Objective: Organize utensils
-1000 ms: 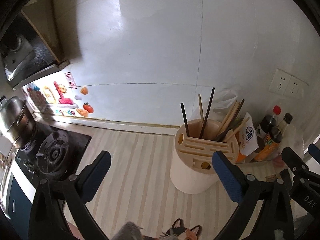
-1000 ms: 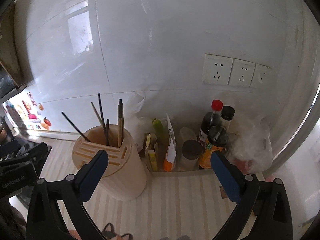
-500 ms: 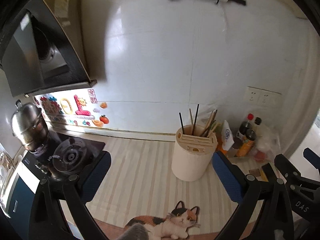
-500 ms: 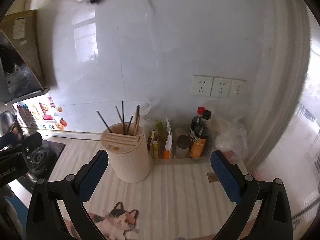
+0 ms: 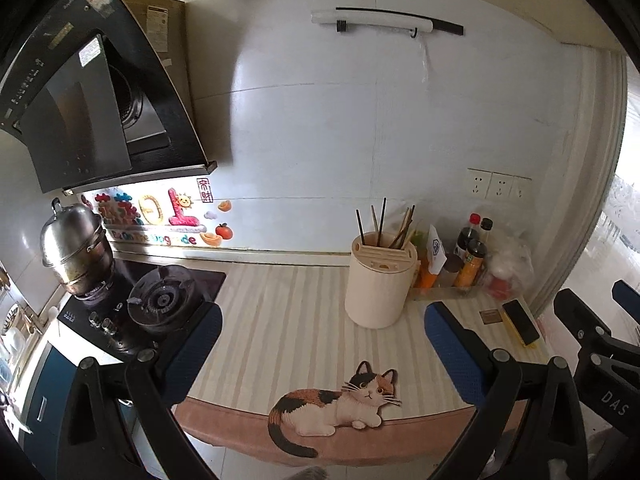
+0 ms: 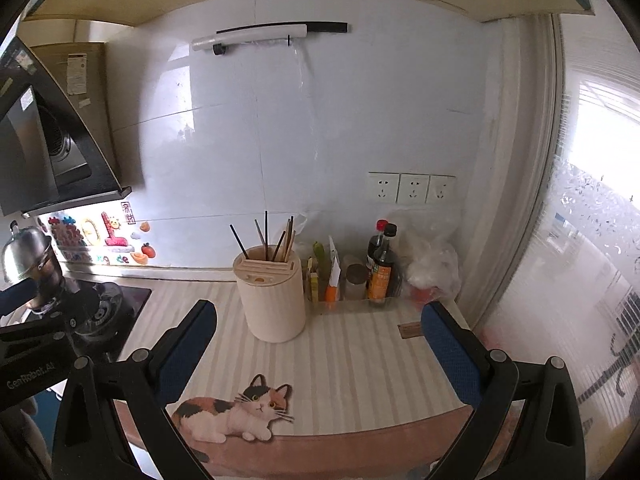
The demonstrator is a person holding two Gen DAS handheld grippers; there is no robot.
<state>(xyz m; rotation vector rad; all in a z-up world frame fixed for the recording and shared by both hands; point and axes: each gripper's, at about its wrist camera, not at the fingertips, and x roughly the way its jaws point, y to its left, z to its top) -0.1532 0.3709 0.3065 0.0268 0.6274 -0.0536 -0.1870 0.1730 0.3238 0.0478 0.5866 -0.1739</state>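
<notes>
A cream round utensil holder stands on the striped counter near the back wall. Several chopsticks, dark and wooden, stick up out of it. My left gripper is open and empty, well back from the holder above the counter's front edge. My right gripper is also open and empty, likewise held back from the holder. The right gripper's body shows at the right edge of the left wrist view, and the left gripper's body at the left edge of the right wrist view.
A striped mat with a cat picture covers the counter. Sauce bottles, packets and a plastic bag stand right of the holder. A gas hob with a steel pot lies left, under a range hood. A dark phone lies at the right.
Both grippers have pulled back and up from close to the holder; the holder now looks small and the counter's front edge and cat mat have come into view. Both stay open and empty.
</notes>
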